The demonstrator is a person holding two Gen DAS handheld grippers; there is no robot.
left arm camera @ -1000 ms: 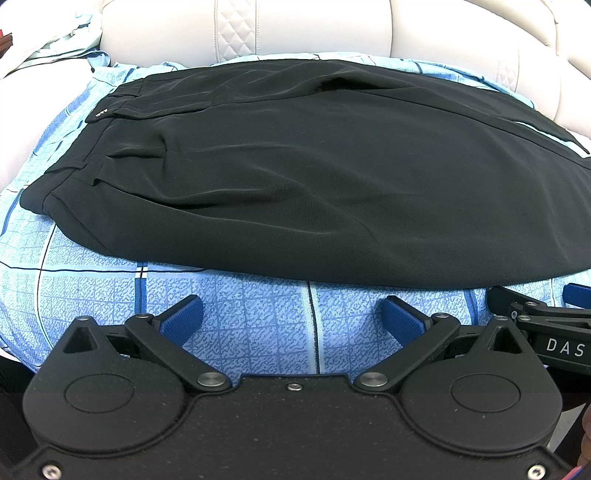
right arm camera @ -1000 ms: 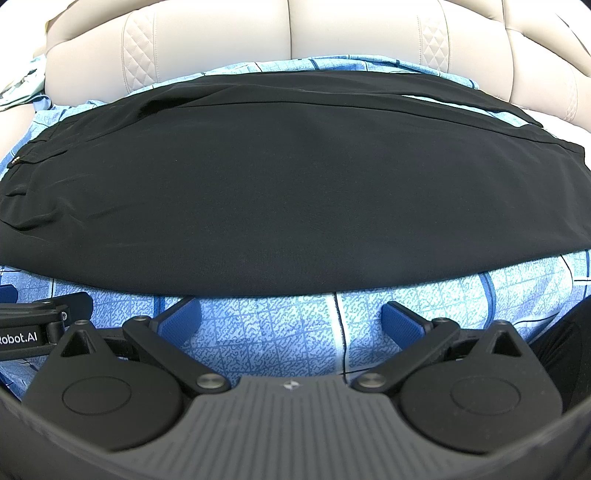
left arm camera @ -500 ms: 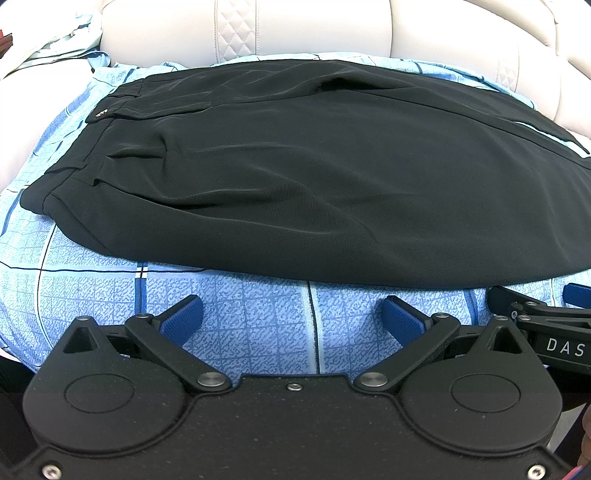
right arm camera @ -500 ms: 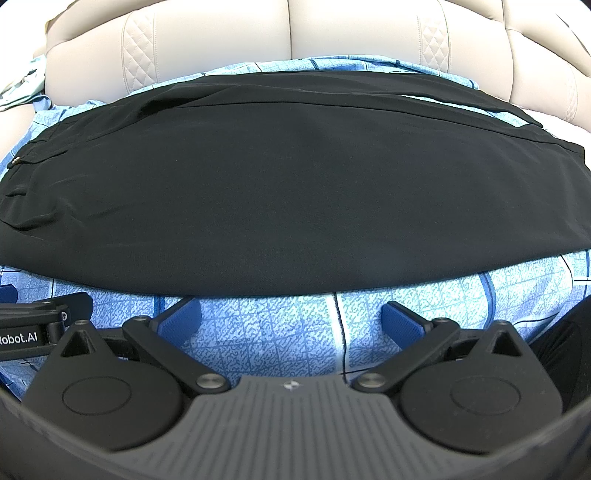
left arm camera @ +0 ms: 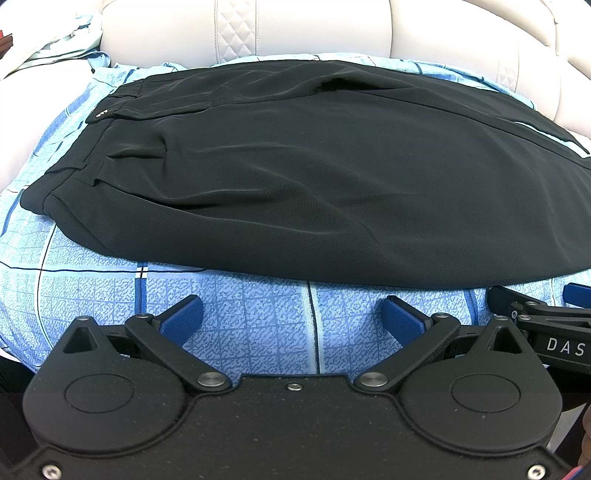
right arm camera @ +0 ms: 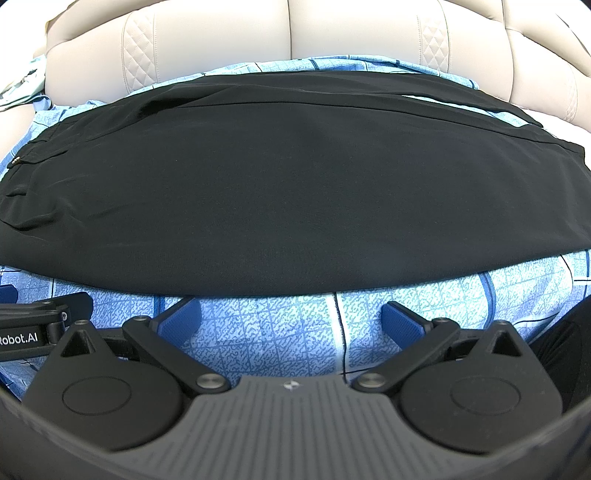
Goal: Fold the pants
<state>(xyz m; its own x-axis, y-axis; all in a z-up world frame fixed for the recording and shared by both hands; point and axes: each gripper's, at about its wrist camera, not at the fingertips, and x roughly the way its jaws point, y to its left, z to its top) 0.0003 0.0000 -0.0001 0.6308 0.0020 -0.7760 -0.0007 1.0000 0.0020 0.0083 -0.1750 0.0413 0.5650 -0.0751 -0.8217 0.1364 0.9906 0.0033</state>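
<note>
Behind the pants (left arm camera: pixel 314 177) (black) stands a sofa backrest (left arm camera: pixel 295 29).

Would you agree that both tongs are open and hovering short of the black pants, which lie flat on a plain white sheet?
Not quite: the sheet is blue and patterned, as the left wrist view shows. Otherwise yes: left tongs and right tongs are open, short of the flat black pants.

Pants (left arm camera: pixel 314 177): black woven cloth, smooth, faint sheen along the creases. Sheet (left arm camera: pixel 236 317): blue printed cloth, matt — fine squiggle pattern, dark grid lines. Sofa (right arm camera: pixel 332 33): cream leather-like upholstery, smooth, slightly glossy, diamond-quilted panels. Left gripper (left arm camera: pixel 291 319): matt black plastic, speckled base, bright metal screws. Right gripper (right arm camera: pixel 291 319): ribbed grey plastic — pads (right arm camera: pixel 400 319) blue, ridged.
</note>
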